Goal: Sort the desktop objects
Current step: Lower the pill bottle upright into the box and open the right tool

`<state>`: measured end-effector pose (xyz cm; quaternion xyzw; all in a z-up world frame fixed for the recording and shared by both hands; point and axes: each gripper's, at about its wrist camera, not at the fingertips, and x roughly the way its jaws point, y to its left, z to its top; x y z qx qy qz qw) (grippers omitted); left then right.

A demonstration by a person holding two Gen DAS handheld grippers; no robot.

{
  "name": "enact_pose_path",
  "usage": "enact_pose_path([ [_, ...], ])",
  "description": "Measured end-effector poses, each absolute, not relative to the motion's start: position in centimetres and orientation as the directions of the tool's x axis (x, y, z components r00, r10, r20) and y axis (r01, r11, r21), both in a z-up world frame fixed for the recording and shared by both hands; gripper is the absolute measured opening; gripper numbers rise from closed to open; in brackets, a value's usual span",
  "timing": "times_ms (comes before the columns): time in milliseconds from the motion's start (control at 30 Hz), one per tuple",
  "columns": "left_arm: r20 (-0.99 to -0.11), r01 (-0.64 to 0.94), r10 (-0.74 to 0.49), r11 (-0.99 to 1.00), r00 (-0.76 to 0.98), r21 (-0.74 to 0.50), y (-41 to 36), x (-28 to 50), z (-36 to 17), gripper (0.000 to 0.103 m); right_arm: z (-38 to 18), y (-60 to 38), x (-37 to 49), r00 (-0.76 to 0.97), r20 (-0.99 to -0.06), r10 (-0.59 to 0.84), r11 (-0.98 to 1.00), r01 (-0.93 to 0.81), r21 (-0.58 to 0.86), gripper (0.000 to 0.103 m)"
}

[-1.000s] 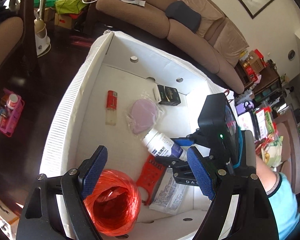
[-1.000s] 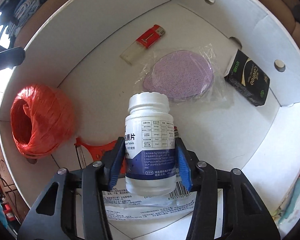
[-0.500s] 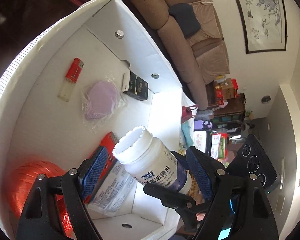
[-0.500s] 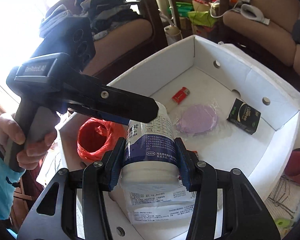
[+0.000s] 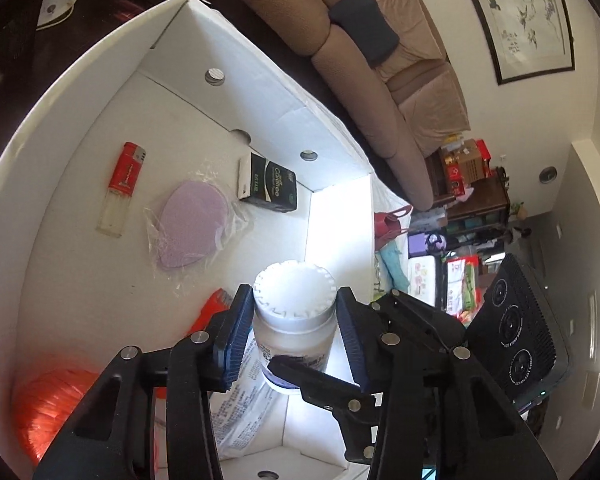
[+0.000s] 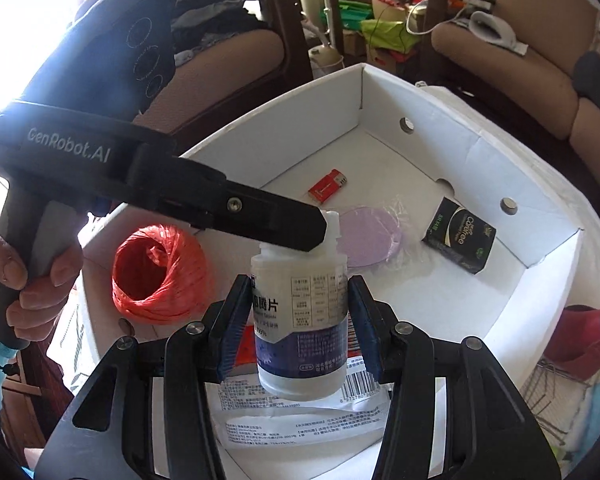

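- Gripping the bottle by its body, the right gripper has both blue pads pressed on the label and holds it upright above the box.
- Left gripper straddles the white cap; its jaws are closing, and the pads look to be touching the cap's ribbed edge, though glare makes that uncertain.
- On the box floor lie a lighter, a purple pad in plastic wrap, a black carton, a red twine ball and a printed packet.
- A hand grips the left handle.
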<state>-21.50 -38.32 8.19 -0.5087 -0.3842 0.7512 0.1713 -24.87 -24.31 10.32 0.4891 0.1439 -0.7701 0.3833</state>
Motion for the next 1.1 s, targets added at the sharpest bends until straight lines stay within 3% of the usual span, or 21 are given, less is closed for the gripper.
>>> enact_pose_path([
  [233, -0.669, 0.112, 0.635, -0.687, -0.386, -0.717, -34.9, -25.3, 7.8, 0.041, 8.9, -23.3, -27.5, -0.299, -0.898, -0.323, -0.731, 0.681, 0.036, 0.046],
  [300, -0.671, 0.088, 0.638, -0.697, -0.378, -0.712, -33.6, -26.2, 8.2, 0.033, 8.7, -22.5, -28.6, -0.327, -0.901, -0.284, -0.762, 0.648, 0.005, 0.047],
  [367, -0.683, 0.080, 0.626, -0.712, -0.377, -0.697, -32.6, -27.1, 8.2, 0.033, 8.6, -21.5, -29.7, -0.336, -0.900, -0.276, -0.790, 0.613, 0.013, 0.047],
  [467, -0.712, 0.126, 0.606, -0.724, -0.356, -0.679, -32.3, -28.1, 7.1, 0.031, 7.9, -20.9, -30.8, -0.317, -0.909, -0.270, -0.803, 0.596, 0.031, 0.035],
  [600, -0.658, 0.134, 0.638, -0.670, -0.400, -0.730, -33.8, -27.8, 7.4, 0.031, 7.4, -20.6, -31.3, -0.310, -0.912, -0.270, -0.822, 0.567, 0.050, 0.035],
  [667, -0.636, 0.119, 0.634, -0.661, -0.439, -0.741, -34.9, -27.4, 8.4, 0.032, 8.0, -20.4, -31.2, -0.314, -0.901, -0.299, -0.818, 0.571, 0.072, 0.035],
  [867, -0.701, 0.189, 0.578, -0.700, -0.418, -0.689, -36.3, -26.9, 7.3, 0.045, 8.4, -20.1, -30.4, -0.310, -0.899, -0.310, -0.810, 0.581, 0.079, 0.036],
  [967, -0.695, 0.210, 0.571, -0.687, -0.436, -0.696, -36.5, -26.2, 7.2, 0.047, 8.4, -20.6, -30.2, -0.329, -0.899, -0.289, -0.810, 0.584, 0.047, 0.046],
  [1033, -0.690, 0.222, 0.570, -0.677, -0.446, -0.702, -36.9, -26.0, 7.2, 0.047, 8.6, -21.0, -30.4, -0.338, -0.895, -0.292, -0.815, 0.577, 0.049, 0.061],
  [1100, -0.691, 0.223, 0.569, -0.678, -0.446, -0.701, -37.2, -25.9, 7.3, 0.050, 8.6, -21.6, -30.8, -0.345, -0.892, -0.290, -0.817, 0.575, 0.043, 0.061],
])
